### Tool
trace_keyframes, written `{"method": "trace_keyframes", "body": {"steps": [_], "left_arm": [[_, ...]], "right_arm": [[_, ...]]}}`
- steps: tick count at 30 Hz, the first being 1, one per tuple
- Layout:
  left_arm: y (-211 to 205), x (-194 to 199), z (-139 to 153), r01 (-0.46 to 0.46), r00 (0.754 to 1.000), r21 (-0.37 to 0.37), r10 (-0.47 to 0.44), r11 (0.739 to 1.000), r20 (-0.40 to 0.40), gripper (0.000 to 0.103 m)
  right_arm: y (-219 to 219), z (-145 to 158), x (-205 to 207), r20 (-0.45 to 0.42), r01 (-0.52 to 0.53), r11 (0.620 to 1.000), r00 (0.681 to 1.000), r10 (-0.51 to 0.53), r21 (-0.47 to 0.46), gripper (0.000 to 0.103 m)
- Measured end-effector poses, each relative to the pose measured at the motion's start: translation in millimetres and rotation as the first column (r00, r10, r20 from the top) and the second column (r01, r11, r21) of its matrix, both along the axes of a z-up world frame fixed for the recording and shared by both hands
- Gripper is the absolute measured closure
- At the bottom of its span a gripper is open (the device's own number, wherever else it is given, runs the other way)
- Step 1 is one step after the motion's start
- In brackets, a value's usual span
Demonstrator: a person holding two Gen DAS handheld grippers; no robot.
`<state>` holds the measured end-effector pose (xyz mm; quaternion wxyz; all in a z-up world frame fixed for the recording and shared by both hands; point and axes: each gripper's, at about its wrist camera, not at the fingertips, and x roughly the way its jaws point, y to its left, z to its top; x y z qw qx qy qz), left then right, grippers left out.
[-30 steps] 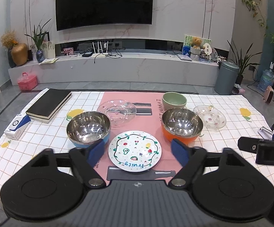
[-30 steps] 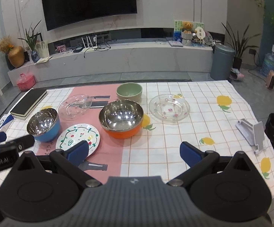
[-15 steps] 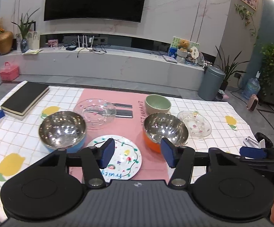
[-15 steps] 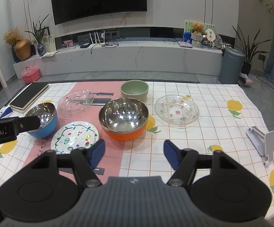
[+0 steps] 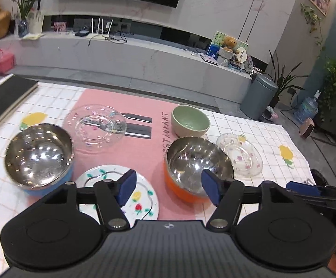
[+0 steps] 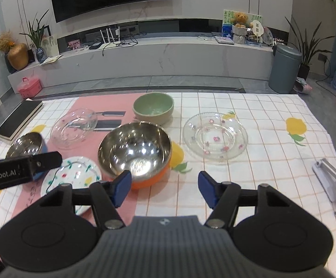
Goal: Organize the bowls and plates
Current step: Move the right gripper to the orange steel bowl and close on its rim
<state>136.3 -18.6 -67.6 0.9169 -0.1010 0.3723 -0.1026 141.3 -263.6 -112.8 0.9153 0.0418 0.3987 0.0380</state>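
The orange steel bowl [image 6: 134, 154] sits mid-worktop on the pink runner's edge, with the green bowl [image 6: 153, 108] just behind it, a clear flowered plate [image 6: 215, 136] to its right, and the fruit-painted plate [image 5: 121, 191] and blue steel bowl [image 5: 39, 156] to its left. The left tongs [image 5: 169, 188] hang parted and empty above the orange bowl's near rim. The right tongs [image 6: 164, 188] are likewise spread, gripping nothing, over the checked cloth.

The left gripper [image 5: 169, 186] and right gripper [image 6: 163, 187] look alike: black linkage arms, blue pads [image 5: 127, 186], silver pivot screws, ribbed grey housing, round black discs at five and seven o'clock.
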Motion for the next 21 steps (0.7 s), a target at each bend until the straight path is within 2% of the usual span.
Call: {"method": "trace_keyframes", "body": {"steps": [3,11,16,19,20,21], "left_arm": [[-1.8,18.7,-6.8,-0.019,1.000,-0.011,0.019,1.000,-0.012,0.024],[-6.5,71.0,-35.4,-0.070,0.995,-0.076,0.064,0.995,-0.082,0.023],[-10.9,96.0,-56.4,-0.076,0.989,-0.097,0.063,0.992,-0.131,0.023],[-13.4,104.5,-67.2,-0.076,0.985,-0.097,0.060,0.992,-0.159,0.027],[-14.3,106.6,-70.1,-0.072,0.984,-0.097,0.055,0.993,-0.169,0.029],[-15.5,108.5,-72.8,-0.069,0.982,-0.098,0.051,0.993,-0.181,0.034]], "right_arm": [[-3.7,-8.3,24.6,-0.024,0.022,1.000,1.000,-0.021,0.020,0.032],[-11.2,-43.8,86.5,-0.140,0.081,0.994,0.988,-0.069,0.078,0.032],[-14.6,-66.5,109.7,-0.194,0.100,0.988,0.978,-0.076,0.116,0.032],[-16.6,-77.9,117.6,-0.219,0.109,0.984,0.973,-0.077,0.140,0.040],[-17.2,-80.3,118.5,-0.222,0.111,0.983,0.972,-0.076,0.148,0.041],[-17.8,-82.1,119.4,-0.224,0.113,0.982,0.971,-0.077,0.154,0.046]]}}
